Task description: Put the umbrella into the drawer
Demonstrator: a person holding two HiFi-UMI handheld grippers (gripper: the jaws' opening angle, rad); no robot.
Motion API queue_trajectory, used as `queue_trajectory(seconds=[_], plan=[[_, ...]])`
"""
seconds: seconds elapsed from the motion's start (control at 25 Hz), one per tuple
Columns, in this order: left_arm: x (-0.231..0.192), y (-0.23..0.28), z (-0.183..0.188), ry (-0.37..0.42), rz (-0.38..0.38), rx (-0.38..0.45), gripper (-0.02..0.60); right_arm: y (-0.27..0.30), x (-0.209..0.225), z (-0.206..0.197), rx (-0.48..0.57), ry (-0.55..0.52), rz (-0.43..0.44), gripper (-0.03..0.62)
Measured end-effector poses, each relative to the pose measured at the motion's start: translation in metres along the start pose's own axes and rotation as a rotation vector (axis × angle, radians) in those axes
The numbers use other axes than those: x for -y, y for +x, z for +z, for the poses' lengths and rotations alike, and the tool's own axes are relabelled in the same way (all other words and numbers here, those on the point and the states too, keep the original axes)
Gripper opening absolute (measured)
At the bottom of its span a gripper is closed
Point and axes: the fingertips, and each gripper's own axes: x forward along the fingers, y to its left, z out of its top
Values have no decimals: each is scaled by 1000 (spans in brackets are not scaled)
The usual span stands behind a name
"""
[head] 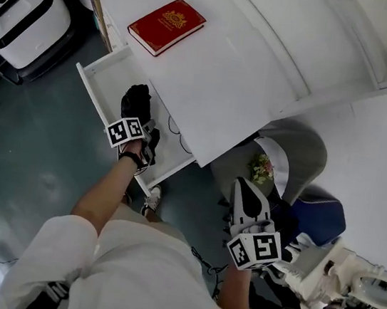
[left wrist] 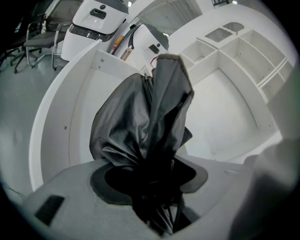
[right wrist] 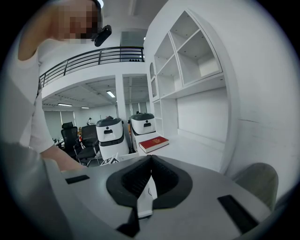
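Step in hand: lowering the umbrella into the open drawer; judged from how things lie, the task is near its end, with the release not yet done.
Umbrella: folded, dark fabric bunched. In the head view it sits over the drawer's inside, near its middle. Whether its far end touches the drawer floor cannot be told.
Left gripper: its fingers are clamped on the umbrella's near end, and the cloth stands up out of them toward the drawer's white wall. It points downward into the drawer.
Right gripper: fingers pressed together with nothing between them. It is held well apart from the drawer, beside the grey chair, and takes no part in this step.
Drawer: white, pulled out from the front edge of the counter, below the corner where the red book lies. Apart from the umbrella it looks bare.
Next move calls for: laying the umbrella flat along the drawer's length so that no part rises above the rim, then opening the left fingers and lifting them out without snagging the loose cloth.
Risk, as a judgement: the bunched fabric may cling to the pads, or stick up and foul the counter's edge if the drawer is later pushed in.
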Motion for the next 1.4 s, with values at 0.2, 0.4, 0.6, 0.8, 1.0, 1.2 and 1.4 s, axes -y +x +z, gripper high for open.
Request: queue_trajectory(seconds=[0.2,0.4,0.6,0.8,1.0,1.2,1.4], plan=[[-14,13,1,-11,15,3,239,-3,1,-9,-21,9,-9,0],[-20,28,3,33,34,-9,241,-6,1,-19,-48,16,-26,0],[-33,38,11,38,58,9,244,-11,-2,-21,-49,14,-45,0],[-44,45,9,67,95,-31,244,-18,3,-33,-66,48,-68,0],[-47,52,-1,85,112,-81,244,-28,6,-38,-63,86,-86,0],[-50,59,-2,114,131,-92,249,-32,7,-39,-60,104,-103,0],[-51,66,-6,136,154,-98,259,-40,12,-47,-65,133,-119,0]])
